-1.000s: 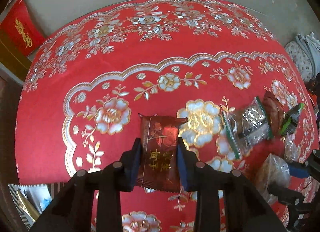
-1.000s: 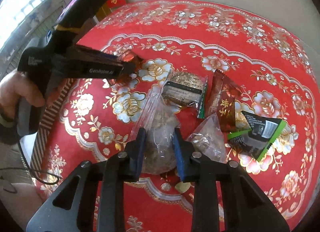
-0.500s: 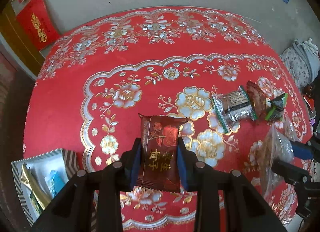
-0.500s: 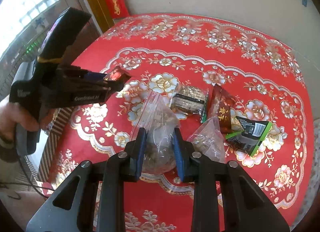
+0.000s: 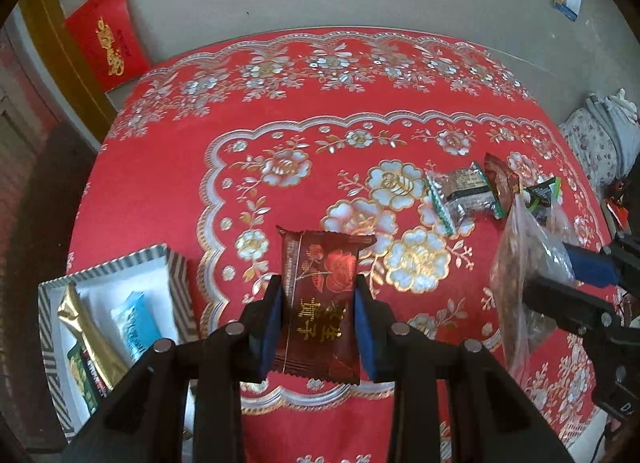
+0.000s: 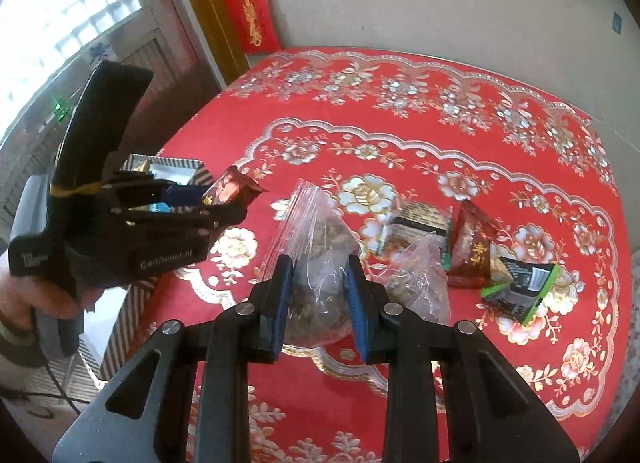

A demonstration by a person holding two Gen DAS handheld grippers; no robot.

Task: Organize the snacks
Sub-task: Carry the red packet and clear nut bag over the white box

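Left gripper (image 5: 318, 305) is clamped on the dark red rose-print packet (image 5: 320, 303), jaws only as far apart as the packet's width, carrying it clear of the red tablecloth (image 5: 160, 191). Makes sense, since the striped box (image 5: 120, 267) at the near-left corner already has a few snacks inside, so that's probably where it's headed. Right gripper (image 6: 318, 295) is pinched tight on a clear zip bag (image 6: 316, 243), also lifted. Other loose snack packets (image 6: 472, 255) lie on the cloth.

Right hand-held gripper (image 6: 318, 295) clamps clear zip bag (image 6: 320, 239).
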